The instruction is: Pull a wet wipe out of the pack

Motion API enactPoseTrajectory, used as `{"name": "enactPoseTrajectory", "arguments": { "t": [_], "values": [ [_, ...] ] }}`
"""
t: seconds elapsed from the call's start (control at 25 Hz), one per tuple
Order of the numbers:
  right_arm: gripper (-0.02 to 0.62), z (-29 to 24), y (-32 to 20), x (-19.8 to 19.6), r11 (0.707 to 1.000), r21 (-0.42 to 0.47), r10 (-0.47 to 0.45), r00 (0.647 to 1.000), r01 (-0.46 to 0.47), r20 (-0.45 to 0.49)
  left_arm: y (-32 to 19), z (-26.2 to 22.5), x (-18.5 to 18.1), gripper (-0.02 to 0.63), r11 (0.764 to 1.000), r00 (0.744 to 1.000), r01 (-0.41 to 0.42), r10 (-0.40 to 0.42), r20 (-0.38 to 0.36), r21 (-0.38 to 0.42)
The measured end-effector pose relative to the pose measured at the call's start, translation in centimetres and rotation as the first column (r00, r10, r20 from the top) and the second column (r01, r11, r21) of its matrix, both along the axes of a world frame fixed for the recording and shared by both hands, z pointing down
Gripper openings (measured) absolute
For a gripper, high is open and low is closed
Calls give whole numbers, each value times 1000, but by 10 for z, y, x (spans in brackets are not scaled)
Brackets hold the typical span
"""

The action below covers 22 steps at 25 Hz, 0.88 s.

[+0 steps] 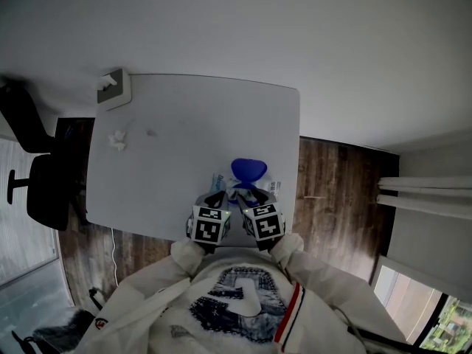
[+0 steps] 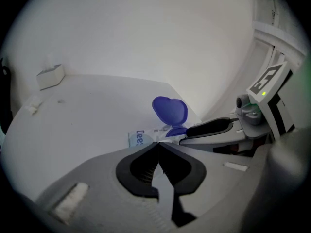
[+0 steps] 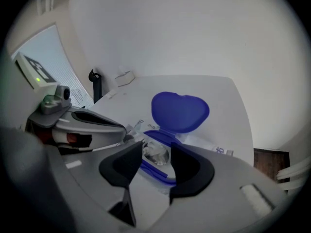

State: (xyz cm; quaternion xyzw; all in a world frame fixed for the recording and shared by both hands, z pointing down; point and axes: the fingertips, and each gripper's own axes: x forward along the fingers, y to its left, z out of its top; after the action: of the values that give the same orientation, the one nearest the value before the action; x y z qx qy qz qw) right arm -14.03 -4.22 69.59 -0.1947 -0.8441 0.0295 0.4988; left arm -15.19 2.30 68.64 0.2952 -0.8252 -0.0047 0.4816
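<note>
My white sweatshirt (image 1: 236, 301) fills the bottom of the head view, closest of all, with both sleeves reaching up to the near edge of the desk (image 1: 184, 116). Far to the left, off the desk, stands a dark chair (image 1: 40, 186). A small box (image 1: 113, 88) sits on the desk's far left corner. A little nearer me lies a crumpled white scrap (image 1: 116, 140). Both are well apart from where I work.

My left claw (image 2: 158, 143) points down at a slant with its jaws closed together. Its tips meet right at the near left edge of the pack (image 2: 139, 137). I cannot tell if they pinch the wrapper there or only touch it.

The pack lies flat near the desk's front edge, between my two claws. Its blue lid (image 3: 180, 111) is flipped up and stands open on the far side. In the opening below the lid a white wipe (image 3: 156, 154) shows, bunched, sitting inside the pack.

My right claw (image 3: 156, 145) hovers over that opening, just beside the left one. Its jaws are about half apart, one on each side of the wipe as its own view shows. The pads are not pressing on the wipe, and the claw holds nothing. To the right of the desk is brown wooden floor (image 1: 335, 190).
</note>
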Motion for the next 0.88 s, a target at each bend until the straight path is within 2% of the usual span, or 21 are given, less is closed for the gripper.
{"name": "enactPoseTrajectory", "arguments": {
  "t": [0.2,0.44,0.6,0.88],
  "values": [
    [159,4,4,-1,1000,10,-17,1000,17,-14,0,2,-2,12,1000,1000,1,-1,-7,1],
    [118,3,6,-8,999,22,-26,999,26,19,2,5,-3,12,1000,1000,4,-4,-17,4],
    [77,4,11,0,999,17,-33,999,33,-25,1,5,-2,12,1000,1000,2,-1,-20,2],
    [44,3,12,1,1000,14,-24,999,24,-24,2,4,-1,12,1000,1000,1,-1,-16,0]
  ]
}}
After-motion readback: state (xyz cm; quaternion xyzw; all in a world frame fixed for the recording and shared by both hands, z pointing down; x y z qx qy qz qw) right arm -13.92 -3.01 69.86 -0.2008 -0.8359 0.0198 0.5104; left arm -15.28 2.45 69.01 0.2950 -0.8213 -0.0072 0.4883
